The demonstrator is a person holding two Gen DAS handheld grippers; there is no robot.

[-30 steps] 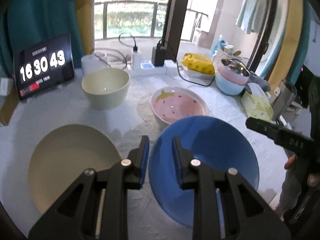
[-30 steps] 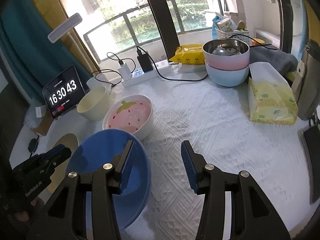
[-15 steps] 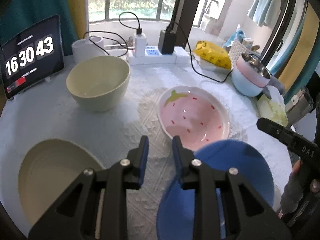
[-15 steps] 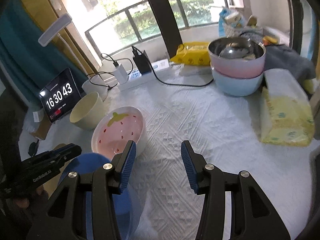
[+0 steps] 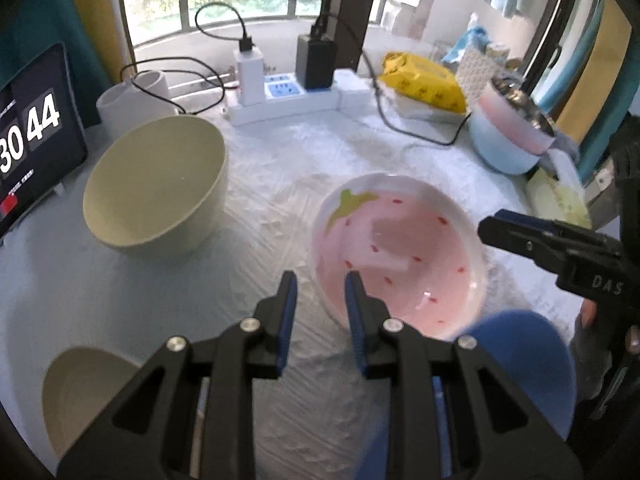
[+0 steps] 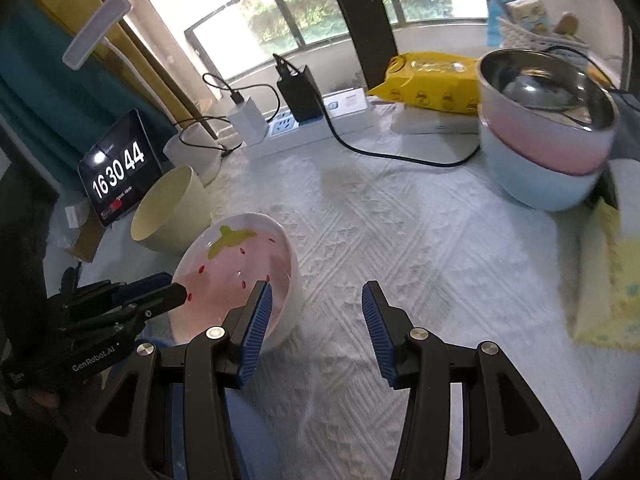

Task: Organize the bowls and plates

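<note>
A pink strawberry-pattern bowl (image 5: pixel 400 256) (image 6: pixel 240 276) sits mid-table. A cream bowl (image 5: pixel 156 184) (image 6: pixel 172 208) stands to its left. A cream plate (image 5: pixel 84 392) lies at the near left and a blue plate (image 5: pixel 520 360) at the near right. My left gripper (image 5: pixel 318 304) is open by a narrow gap and empty, at the pink bowl's near-left rim. My right gripper (image 6: pixel 316 320) is open wide and empty, its left finger beside the pink bowl's right side. Stacked pink and light-blue bowls (image 6: pixel 544 144) with a steel bowl on top stand at the far right.
A clock tablet (image 6: pixel 116 172) stands at the far left. A power strip with chargers and cables (image 5: pixel 280 96) runs along the back, with a white cup (image 5: pixel 132 104) near it. A yellow packet (image 6: pixel 432 80) and a tissue pack (image 6: pixel 608 280) are on the right.
Both grippers have moved forward over the table, away from the blue plate and toward the pink bowl. The blue plate now lies low at the near edge. Jaw openings look unchanged.
</note>
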